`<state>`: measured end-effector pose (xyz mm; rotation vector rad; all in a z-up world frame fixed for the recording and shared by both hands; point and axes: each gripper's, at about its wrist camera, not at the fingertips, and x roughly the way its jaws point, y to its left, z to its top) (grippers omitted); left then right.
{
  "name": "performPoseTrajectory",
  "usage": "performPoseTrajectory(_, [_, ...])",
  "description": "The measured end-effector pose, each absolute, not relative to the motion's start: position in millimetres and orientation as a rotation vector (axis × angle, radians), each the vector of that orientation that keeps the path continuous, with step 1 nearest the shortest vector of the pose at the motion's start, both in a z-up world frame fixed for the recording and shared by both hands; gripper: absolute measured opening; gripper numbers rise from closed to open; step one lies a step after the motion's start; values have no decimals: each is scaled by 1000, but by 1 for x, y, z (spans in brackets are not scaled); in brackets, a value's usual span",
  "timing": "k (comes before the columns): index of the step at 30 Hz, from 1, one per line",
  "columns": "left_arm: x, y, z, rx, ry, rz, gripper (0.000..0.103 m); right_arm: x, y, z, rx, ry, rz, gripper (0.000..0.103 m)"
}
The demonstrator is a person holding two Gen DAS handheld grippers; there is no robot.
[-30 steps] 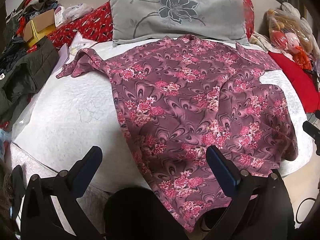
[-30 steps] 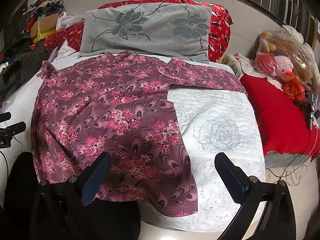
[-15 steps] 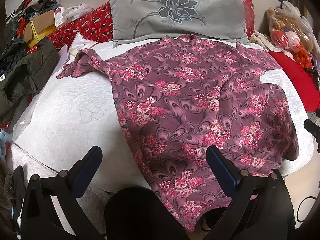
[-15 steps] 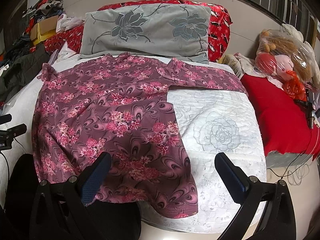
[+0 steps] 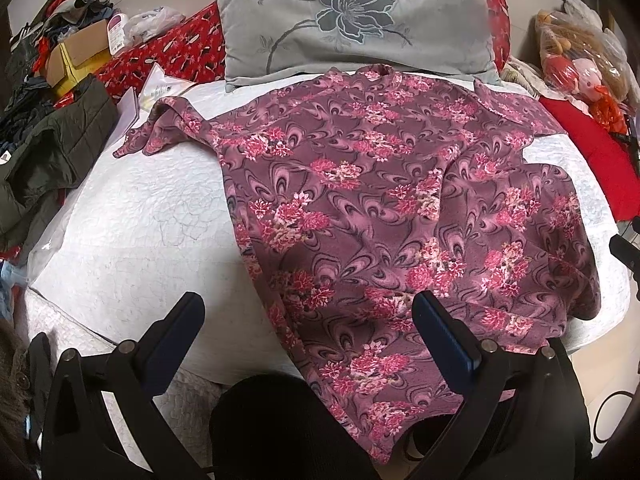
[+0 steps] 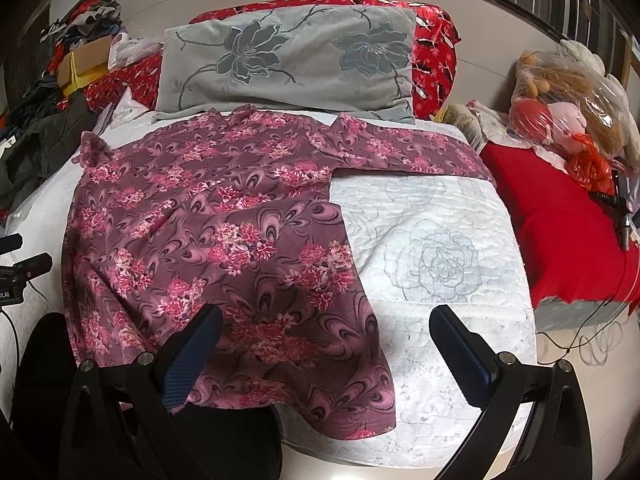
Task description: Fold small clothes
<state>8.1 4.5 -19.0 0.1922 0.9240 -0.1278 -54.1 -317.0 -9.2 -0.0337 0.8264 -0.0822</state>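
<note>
A mauve long-sleeved top with pink flowers (image 5: 360,216) lies spread flat on a white quilted bed (image 5: 152,232), collar toward the pillow, hem hanging over the near edge. It also shows in the right wrist view (image 6: 208,232), with its right sleeve (image 6: 404,152) stretched out sideways. My left gripper (image 5: 308,328) is open and empty above the near hem, on the top's left side. My right gripper (image 6: 324,340) is open and empty above the hem's right corner. Neither touches the cloth.
A grey flowered pillow (image 5: 356,28) leans on a red cushion at the bed head. A dark green jacket (image 5: 52,152) and boxes lie to the left. A red cushion (image 6: 560,220) and bagged soft toys (image 6: 568,104) sit to the right. Cables hang at the right.
Both grippers have edged slightly forward toward the top. The top has not moved and both grippers stay open.
</note>
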Motion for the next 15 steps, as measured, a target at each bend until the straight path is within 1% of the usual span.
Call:
performPoseTrajectory(5, [14,6,-22,197,957,-120,103,-49,-327,-15,-28,832,-100,103])
performPoseTrajectory(15, [42,59,-45,7,1150,-52,103,-42,-371,-33,83,878,-171,103])
